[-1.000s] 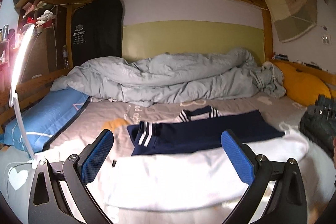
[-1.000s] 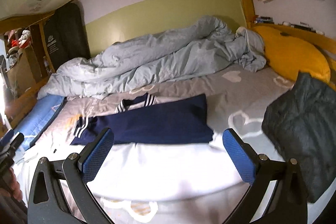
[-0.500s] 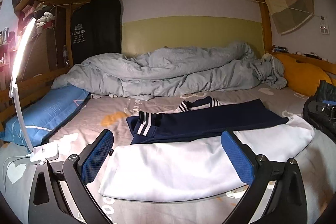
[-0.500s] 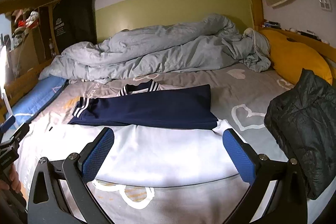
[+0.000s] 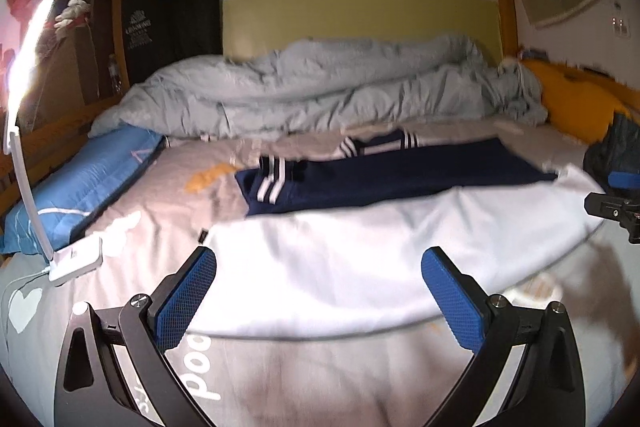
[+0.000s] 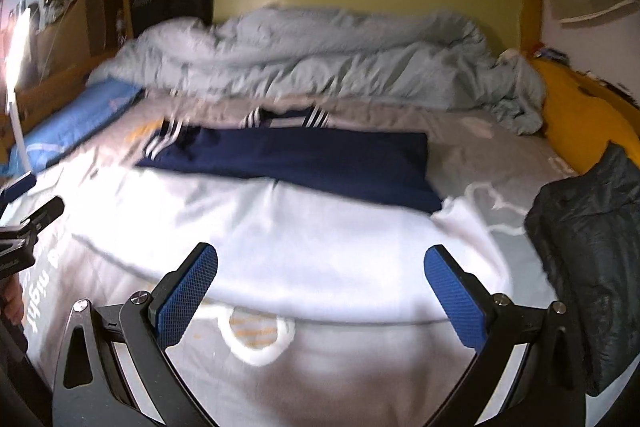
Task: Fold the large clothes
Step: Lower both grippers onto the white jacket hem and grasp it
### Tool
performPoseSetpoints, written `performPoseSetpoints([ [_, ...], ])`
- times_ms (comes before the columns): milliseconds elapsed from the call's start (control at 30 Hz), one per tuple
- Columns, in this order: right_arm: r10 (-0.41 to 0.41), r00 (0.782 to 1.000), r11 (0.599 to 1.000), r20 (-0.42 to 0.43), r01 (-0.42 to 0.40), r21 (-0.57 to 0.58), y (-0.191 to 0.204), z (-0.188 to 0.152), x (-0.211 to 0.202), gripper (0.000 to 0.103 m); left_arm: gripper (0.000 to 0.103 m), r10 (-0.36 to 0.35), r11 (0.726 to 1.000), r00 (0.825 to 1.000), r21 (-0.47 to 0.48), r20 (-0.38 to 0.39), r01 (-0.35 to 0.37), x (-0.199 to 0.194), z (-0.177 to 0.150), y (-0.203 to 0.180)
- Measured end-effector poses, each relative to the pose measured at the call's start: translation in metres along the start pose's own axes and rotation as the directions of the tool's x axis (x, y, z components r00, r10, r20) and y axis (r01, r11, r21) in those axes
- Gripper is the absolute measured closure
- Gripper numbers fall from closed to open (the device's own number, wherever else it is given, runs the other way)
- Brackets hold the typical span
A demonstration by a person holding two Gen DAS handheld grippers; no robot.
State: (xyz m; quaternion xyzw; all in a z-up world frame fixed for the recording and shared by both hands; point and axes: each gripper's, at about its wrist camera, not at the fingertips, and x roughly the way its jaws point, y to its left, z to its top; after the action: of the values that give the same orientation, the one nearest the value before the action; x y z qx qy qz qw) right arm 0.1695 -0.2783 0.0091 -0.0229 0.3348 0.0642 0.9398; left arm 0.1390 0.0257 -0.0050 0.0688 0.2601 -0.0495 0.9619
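On the bed [image 5: 160,227], a white garment [image 5: 380,251] lies folded flat, its far edge touching a folded navy garment [image 5: 400,175]. Both the left tongs [image 5: 318,303] and the right tongs [image 6: 320,303] hover spread wide over the white garment's near edge, gripping nothing.

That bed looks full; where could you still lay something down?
Bare grey sheet lies between the navy striped garment and the black puffer jacket, and beside the blue pillow. The crumpled grey duvet crowds the back.
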Motion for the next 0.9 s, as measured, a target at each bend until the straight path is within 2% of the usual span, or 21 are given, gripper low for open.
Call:
performPoseSetpoints([
  [167, 0.002, 0.993, 0.997, -0.116, -0.011, -0.071, 0.012, -0.014, 0.026, 0.001, 0.0, -0.011, 0.994, 0.994, 0.103, -0.106, 0.022, 0.025, -0.016, -0.016],
  [300, 0.016, 0.984, 0.99, -0.177, -0.041, -0.137, 0.025, -0.024, 0.039, 0.001, 0.0, -0.007, 0.98, 0.985, 0.196, -0.173, 0.042, 0.045, -0.03, -0.031],
  [533, 0.012, 0.968, 0.972, -0.252, -0.071, -0.223, 0.04, -0.037, 0.062, 0.001, 0.0, 0.032, 0.956, 0.97, 0.291, -0.242, 0.041, 0.071, -0.052, -0.044],
  [633, -0.02, 0.962, 0.969, -0.273, -0.048, -0.244, 0.039, -0.041, 0.072, 0.001, 0.0, 0.058, 0.954, 0.967, 0.3, -0.247, 0.02, 0.08, -0.055, -0.043],
  [800, -0.166, 0.95, 0.948, -0.263, 0.081, -0.307, 0.029, -0.044, 0.092, 0.0, 0.0, 0.12, 0.956, 0.968, 0.287, -0.222, -0.053, 0.09, -0.049, -0.031],
  [900, -0.175, 0.948, 0.951, -0.264, 0.093, -0.296, 0.02, -0.04, 0.098, 0.0, 0.0, 0.152, 0.957, 0.963, 0.278, -0.224, -0.086, 0.099, -0.046, -0.022],
])
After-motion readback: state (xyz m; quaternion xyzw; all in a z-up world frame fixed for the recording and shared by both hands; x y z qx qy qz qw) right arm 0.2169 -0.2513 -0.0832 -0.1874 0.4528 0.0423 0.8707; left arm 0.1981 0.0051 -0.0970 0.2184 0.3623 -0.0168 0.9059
